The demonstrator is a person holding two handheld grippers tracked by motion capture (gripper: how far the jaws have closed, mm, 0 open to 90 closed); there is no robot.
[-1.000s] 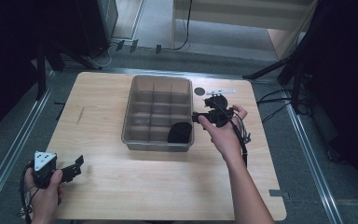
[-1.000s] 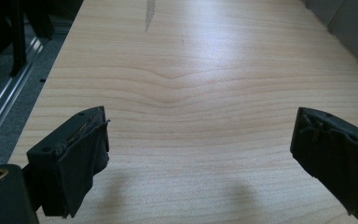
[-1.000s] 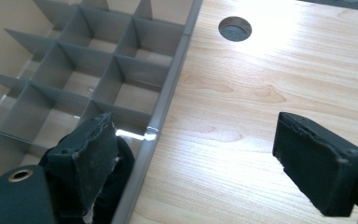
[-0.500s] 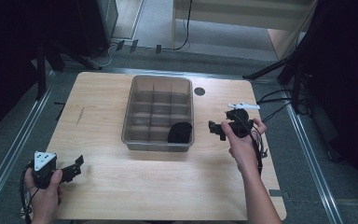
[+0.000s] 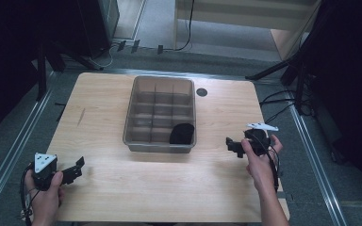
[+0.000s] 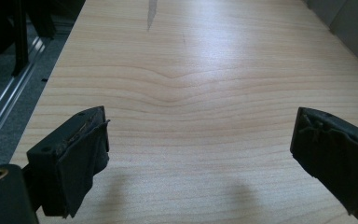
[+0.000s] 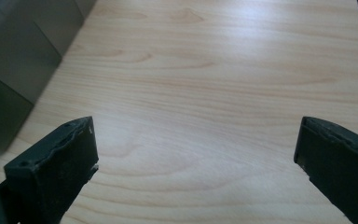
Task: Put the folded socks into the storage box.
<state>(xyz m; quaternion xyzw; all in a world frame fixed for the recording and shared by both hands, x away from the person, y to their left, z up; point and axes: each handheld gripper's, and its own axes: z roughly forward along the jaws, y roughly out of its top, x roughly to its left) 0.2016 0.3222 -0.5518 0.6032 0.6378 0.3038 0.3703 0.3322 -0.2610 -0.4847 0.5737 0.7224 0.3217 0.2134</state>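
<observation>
A clear grey bin (image 5: 146, 143) with several compartments stands mid-table. A black object (image 5: 182, 133) lies in its near right compartment. My right gripper (image 5: 231, 146) hovers over bare wood to the right of the bin, apart from it; its jaws have just been opening and stand open with nothing between them (image 7: 198, 154). The bin's wall (image 7: 18, 65) is at the left in the right gripper view. My left gripper (image 5: 78, 168) rests near the table's front left corner, open and empty (image 6: 200, 154), pointing across the wood toward the bin (image 6: 349, 23).
A small black round hole (image 5: 201, 92) sits in the tabletop behind the bin's right corner. A dark streak (image 5: 81, 116) marks the wood at the left. Metal rails (image 5: 9, 155) run along both sides of the table, and cables (image 5: 278, 106) lie off its right edge.
My right gripper has drawn back from the bin's right edge, toward the near right of the table and lower. The left hand has not moved.
</observation>
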